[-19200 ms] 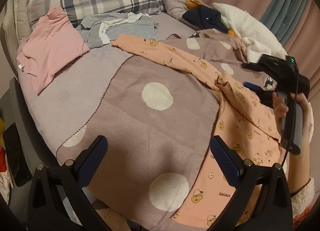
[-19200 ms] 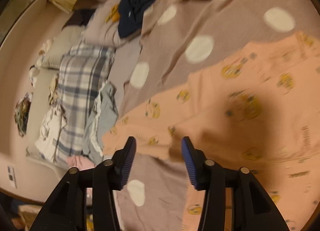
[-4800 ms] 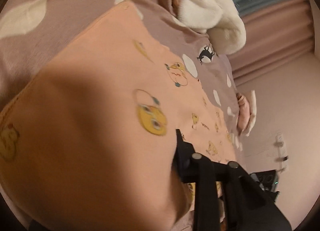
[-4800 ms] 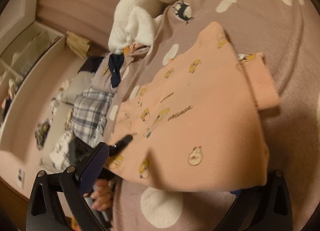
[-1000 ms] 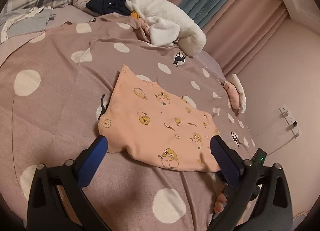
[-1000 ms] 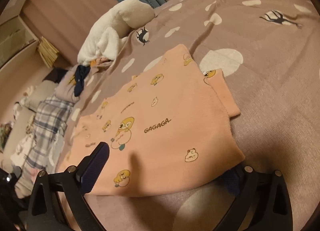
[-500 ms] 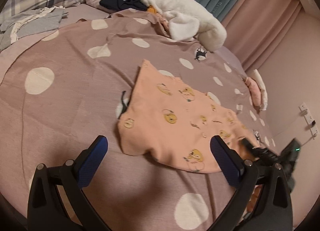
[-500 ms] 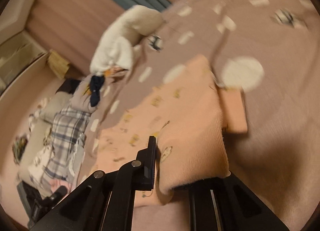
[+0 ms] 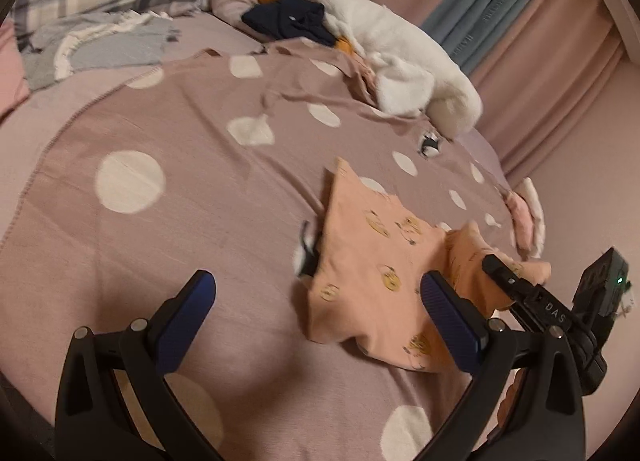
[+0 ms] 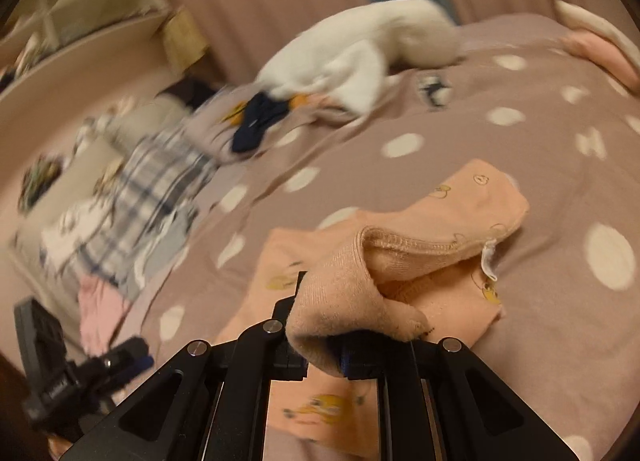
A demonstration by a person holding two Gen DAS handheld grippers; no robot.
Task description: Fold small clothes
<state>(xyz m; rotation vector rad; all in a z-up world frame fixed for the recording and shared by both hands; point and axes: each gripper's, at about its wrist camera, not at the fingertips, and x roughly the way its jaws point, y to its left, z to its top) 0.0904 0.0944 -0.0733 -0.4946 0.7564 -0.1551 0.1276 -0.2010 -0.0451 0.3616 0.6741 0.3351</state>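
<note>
1. Bed: dotted mauve blanket [image 9: 168, 133]; white plush [image 9: 400, 61] near the curtains.
2. Peach garment [image 9: 372, 261] lies folded on the blanket.
3. Right gripper [image 10: 316, 357] pinches the garment's raised edge.
4. Left gripper [image 9: 316, 321] spread wide, holding nothing.

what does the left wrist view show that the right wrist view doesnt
Only the left wrist view shows the left gripper with its blue pads wide apart and nothing between them, and the right gripper's tip seen from outside, buried in the raised edge of the peach garment.

Only the right wrist view shows the right gripper close up, its jaws shut on a bunched fold of the garment, with the hem seam and a white label visible, and shelving along the far wall.

Both show the garment lying on the polka-dot blanket, the white fluffy bundle and the navy item.
</note>
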